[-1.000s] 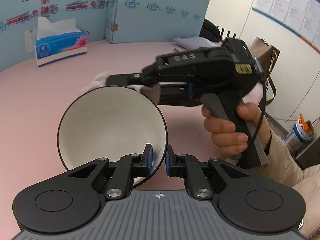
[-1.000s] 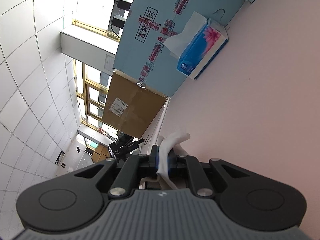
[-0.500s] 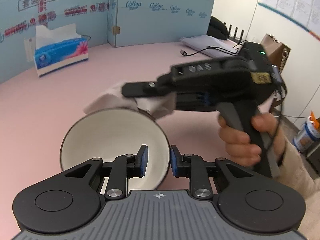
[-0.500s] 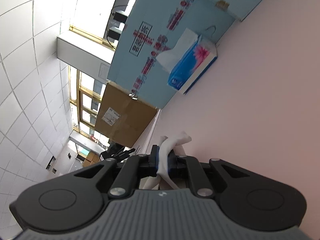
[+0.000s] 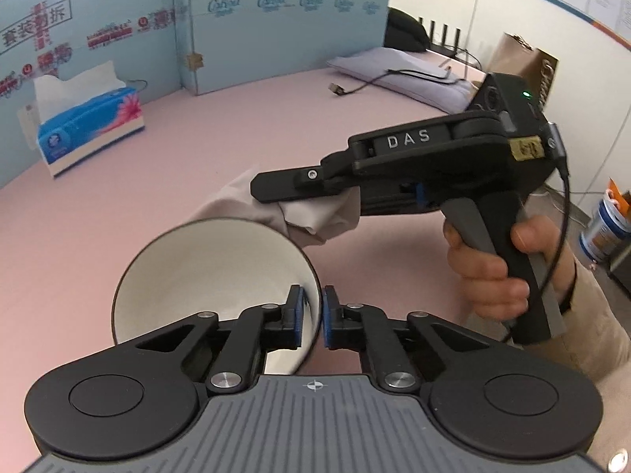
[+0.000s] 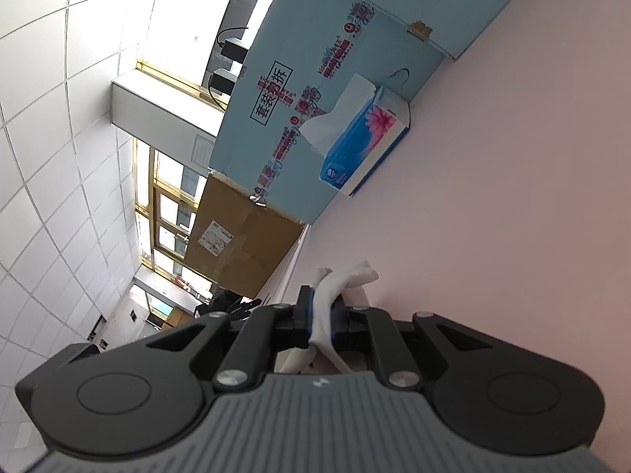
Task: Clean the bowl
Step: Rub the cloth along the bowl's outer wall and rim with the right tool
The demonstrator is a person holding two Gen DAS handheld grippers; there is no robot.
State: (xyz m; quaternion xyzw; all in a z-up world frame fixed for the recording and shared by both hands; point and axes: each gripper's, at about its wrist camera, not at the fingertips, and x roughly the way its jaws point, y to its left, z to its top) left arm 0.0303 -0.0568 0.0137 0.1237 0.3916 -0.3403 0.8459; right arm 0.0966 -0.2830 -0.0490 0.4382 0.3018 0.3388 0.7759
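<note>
**Operator:** Left gripper (image 5: 311,317) has just closed on the bowl (image 5: 213,272) rim, tilting it so I can wipe inside.

**Observer:** And the right?

**Operator:** Right gripper (image 6: 321,321) is clamped on the cloth (image 6: 335,287), just beyond the bowl's far rim.

White round ceramic bowl (image 5: 213,272) lower rim hidden behind left gripper (image 5: 311,317) (wall posters too small to read)
</note>
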